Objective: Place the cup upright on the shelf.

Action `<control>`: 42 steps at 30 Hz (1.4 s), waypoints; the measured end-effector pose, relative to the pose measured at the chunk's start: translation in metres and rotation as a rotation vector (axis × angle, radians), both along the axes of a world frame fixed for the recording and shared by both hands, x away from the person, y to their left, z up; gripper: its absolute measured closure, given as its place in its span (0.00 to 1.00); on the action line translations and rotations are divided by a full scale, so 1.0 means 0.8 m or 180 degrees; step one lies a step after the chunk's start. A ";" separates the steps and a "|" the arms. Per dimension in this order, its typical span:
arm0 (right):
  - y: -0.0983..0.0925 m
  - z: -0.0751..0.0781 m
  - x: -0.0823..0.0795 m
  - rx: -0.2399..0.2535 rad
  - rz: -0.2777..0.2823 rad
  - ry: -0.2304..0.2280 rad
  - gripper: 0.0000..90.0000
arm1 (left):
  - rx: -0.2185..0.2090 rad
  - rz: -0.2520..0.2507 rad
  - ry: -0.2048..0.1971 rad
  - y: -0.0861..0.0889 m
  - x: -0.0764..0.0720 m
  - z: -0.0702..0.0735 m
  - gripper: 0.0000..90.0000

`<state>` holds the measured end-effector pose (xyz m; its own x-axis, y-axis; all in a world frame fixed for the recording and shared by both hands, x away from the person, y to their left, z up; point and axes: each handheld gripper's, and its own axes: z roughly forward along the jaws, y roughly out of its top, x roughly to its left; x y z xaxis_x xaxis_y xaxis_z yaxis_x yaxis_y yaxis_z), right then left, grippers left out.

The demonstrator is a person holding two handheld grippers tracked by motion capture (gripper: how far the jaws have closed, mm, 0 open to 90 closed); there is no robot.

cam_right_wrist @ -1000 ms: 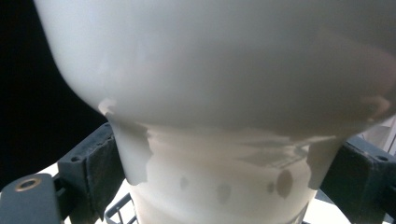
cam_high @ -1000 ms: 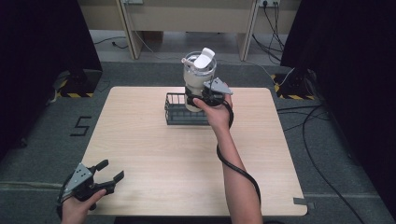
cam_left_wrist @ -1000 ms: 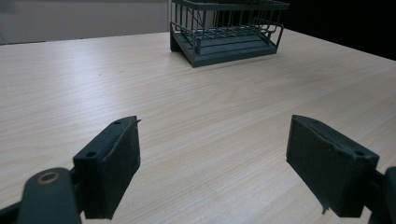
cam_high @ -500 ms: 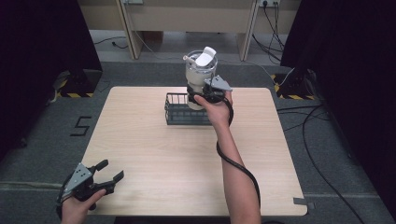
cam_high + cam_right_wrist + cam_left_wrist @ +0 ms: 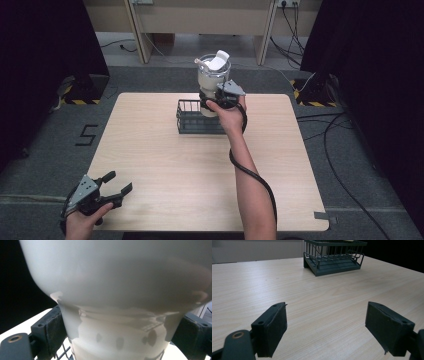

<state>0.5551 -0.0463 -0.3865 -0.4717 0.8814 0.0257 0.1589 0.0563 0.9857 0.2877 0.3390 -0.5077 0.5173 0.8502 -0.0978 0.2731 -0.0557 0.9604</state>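
Grey carpet and dark curtains surround the pale wooden table (image 5: pixel 165 150), at whose far side the right hand-held gripper (image 5: pixel 214 100) clamps its two black jaws on the lower body of a white and translucent plastic blender jug with a white lid (image 5: pixel 213 80), holding it upright just above the right end of a dark wire rectangular basket (image 5: pixel 192 120) that stands on the table. Near the front left corner, well apart from the basket, the left hand-held gripper (image 5: pixel 116 184) hangs just over the bare wood with its jaws spread wide and nothing between them.
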 end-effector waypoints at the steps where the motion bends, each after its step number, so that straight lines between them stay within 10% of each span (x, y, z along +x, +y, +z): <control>1: 0.000 0.001 0.001 -0.0003 -0.0002 0.0001 0.12 | 0.0001 -0.0001 0.0000 0.000 0.000 0.000 0.19; 42: 0.013 -0.040 0.025 -0.0136 -0.0046 0.0234 0.12 | -0.0003 -0.0015 -0.0006 0.001 0.000 0.000 0.19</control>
<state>0.5755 -0.0357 -0.4186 -0.4571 0.8891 0.0221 0.2320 0.0952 0.9681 0.2877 0.3397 -0.5074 0.5215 0.8477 -0.0975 0.2709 -0.0561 0.9610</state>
